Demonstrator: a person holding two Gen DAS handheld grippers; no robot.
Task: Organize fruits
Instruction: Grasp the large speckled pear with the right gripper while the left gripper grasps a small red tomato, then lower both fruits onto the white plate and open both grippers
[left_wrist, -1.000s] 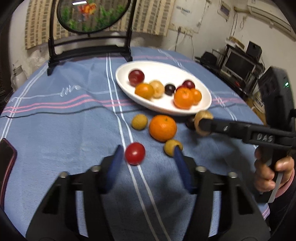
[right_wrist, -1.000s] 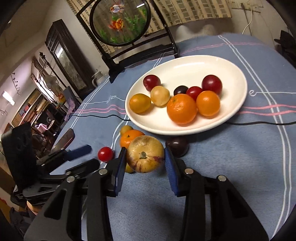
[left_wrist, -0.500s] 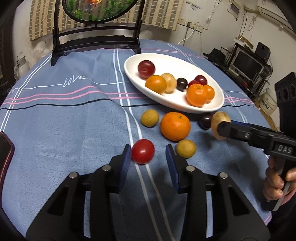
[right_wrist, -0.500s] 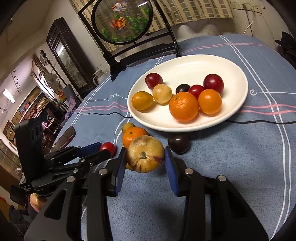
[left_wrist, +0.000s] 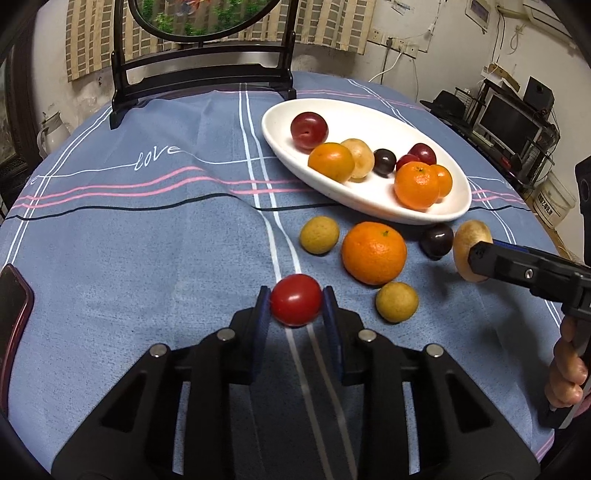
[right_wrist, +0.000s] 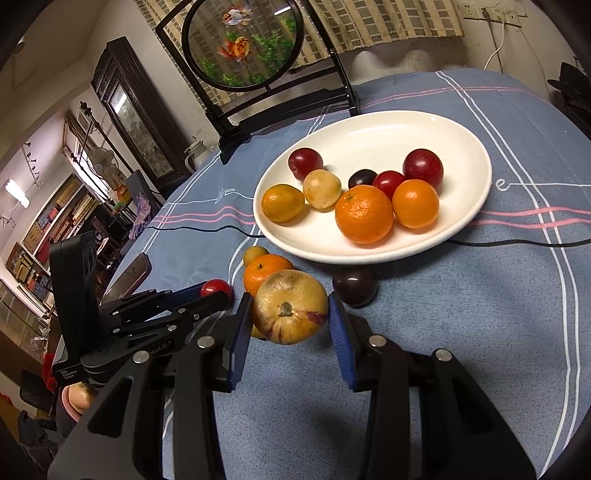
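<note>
both tools loaded, plate next

the left tool (left_wrist: 296, 301) is clenched on a small red tomato (left_wrist: 296, 304) low over the desk (left_wrist: 110, 258); the right tool (right_wrist: 290, 314) grips a pale yellow fruit (right_wrist: 290, 305) just short of the white plate (right_wrist: 461, 147). lift each straight up before swinging toward the plate, and set it on the bare far side, since the near half is crowded with fruit. an orange (left_wrist: 373, 252), two small yellow fruits (left_wrist: 319, 235) and a dark plum (left_wrist: 436, 239) lie between the tools and the rim, so carry over them, not through. a phone (left_wrist: 13, 314) sits at the desk's left edge, well clear.
</note>
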